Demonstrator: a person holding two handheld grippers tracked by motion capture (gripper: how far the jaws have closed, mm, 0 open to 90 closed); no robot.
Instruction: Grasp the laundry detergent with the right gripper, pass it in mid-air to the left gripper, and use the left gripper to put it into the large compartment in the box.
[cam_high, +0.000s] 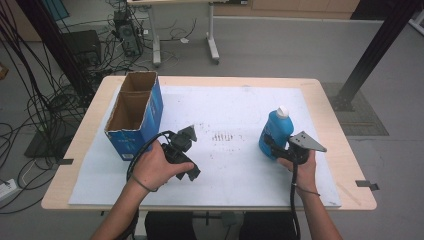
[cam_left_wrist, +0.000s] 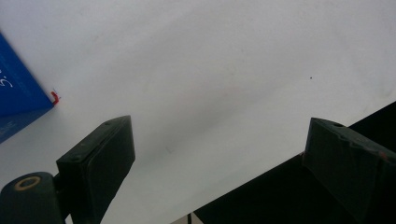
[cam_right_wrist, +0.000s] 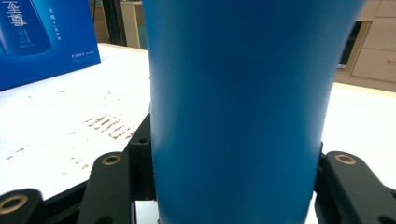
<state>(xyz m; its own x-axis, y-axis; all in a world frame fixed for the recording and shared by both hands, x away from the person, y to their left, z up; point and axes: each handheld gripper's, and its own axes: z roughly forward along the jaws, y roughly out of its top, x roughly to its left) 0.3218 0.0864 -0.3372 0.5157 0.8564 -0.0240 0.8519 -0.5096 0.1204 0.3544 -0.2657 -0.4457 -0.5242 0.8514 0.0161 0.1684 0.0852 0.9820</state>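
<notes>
Blue plastic bottle (cam_high: 275, 131) stands upright on the white sheet (cam_high: 235, 115), clamped low on its body by the right gripper (cam_high: 272, 146).

The bottle sits at the table's right side, its white cap up; in the right gripper view its blue body (cam_right_wrist: 238, 107) rises between the two black jaws, which press against both flanks. The left gripper (cam_high: 187, 137) rests just beside the open blue cardboard box (cam_high: 136, 115), well apart from the bottle, its jaws spread wide over bare sheet with nothing between them.

My right gripper (cam_high: 277, 148) clamps the blue bottle (cam_high: 275, 130) near the table's (cam_high: 345, 165) right edge. My left gripper (cam_high: 186, 156) rests beside the open box (cam_high: 134, 114).
</notes>
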